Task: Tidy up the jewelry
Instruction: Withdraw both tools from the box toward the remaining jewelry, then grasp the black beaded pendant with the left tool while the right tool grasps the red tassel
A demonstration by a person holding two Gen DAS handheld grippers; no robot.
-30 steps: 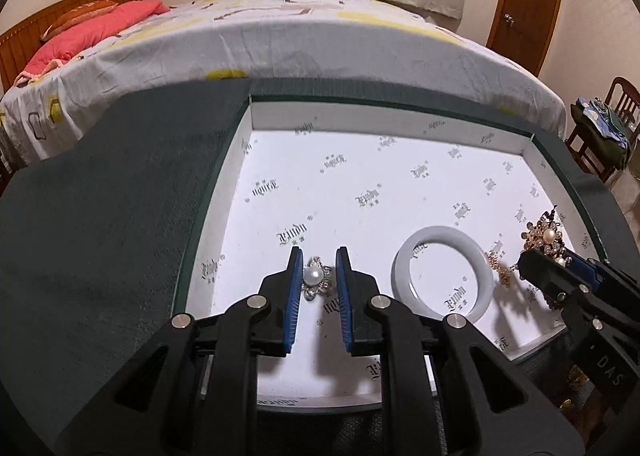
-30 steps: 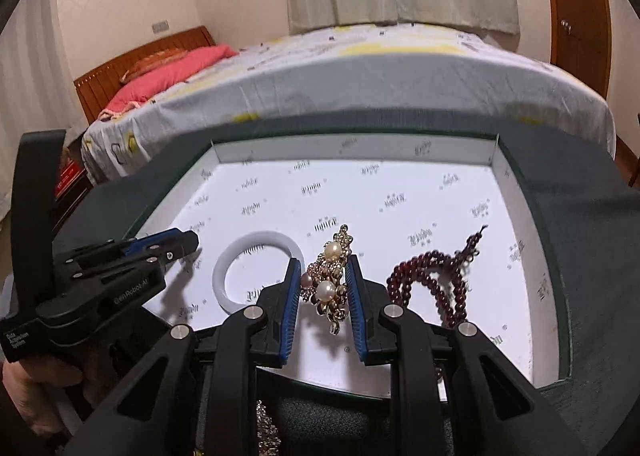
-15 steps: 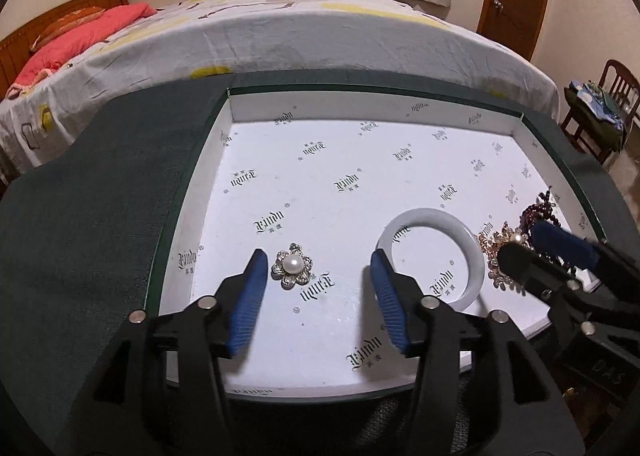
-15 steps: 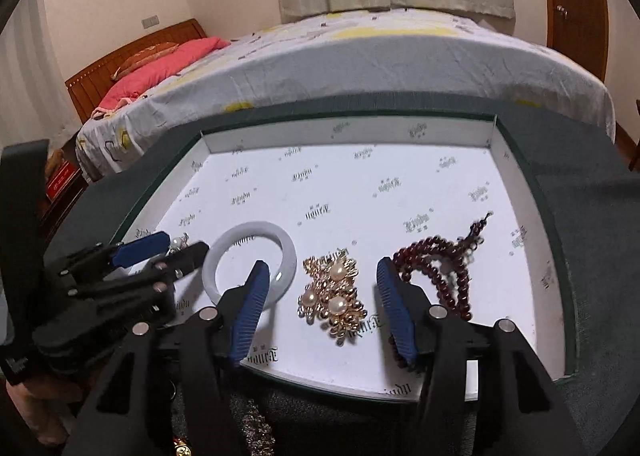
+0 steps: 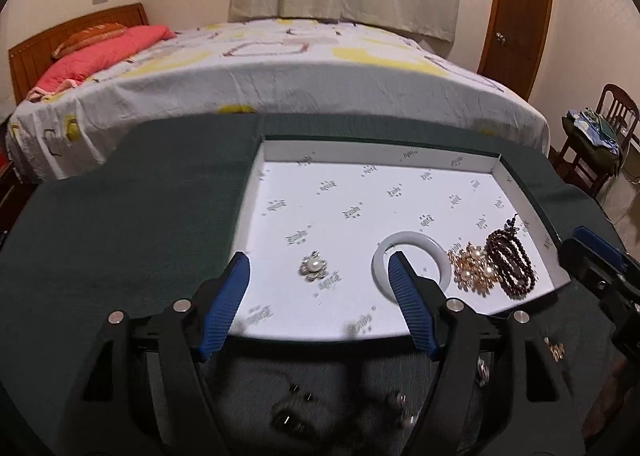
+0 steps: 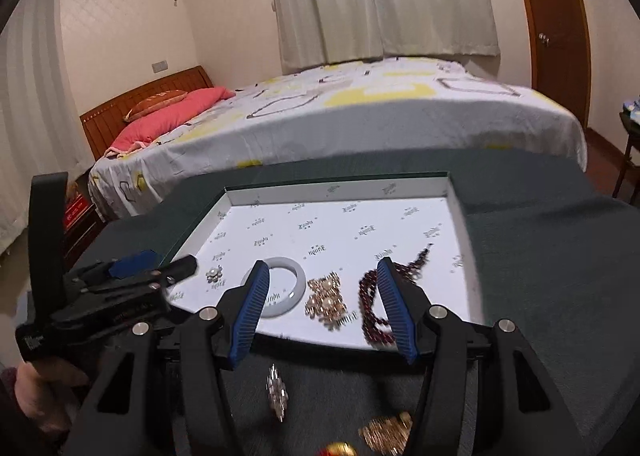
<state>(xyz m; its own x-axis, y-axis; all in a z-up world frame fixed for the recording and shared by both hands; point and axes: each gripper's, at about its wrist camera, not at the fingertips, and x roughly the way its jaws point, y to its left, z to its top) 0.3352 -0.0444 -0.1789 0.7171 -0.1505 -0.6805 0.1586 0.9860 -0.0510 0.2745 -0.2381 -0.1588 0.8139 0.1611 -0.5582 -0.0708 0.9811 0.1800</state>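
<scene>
Both grippers are spread wide holding nothing: left gripper [image 5: 318, 306] level, right gripper [image 6: 322, 310] just beside it.

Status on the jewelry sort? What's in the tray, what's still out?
Done: pearl flower brooch, white bangle, gold pearl brooch and dark red bead bracelet lie in the white tray. In hand: nothing; left gripper and right gripper are open. Left: several pieces on the green cloth, including a silver brooch.
</scene>
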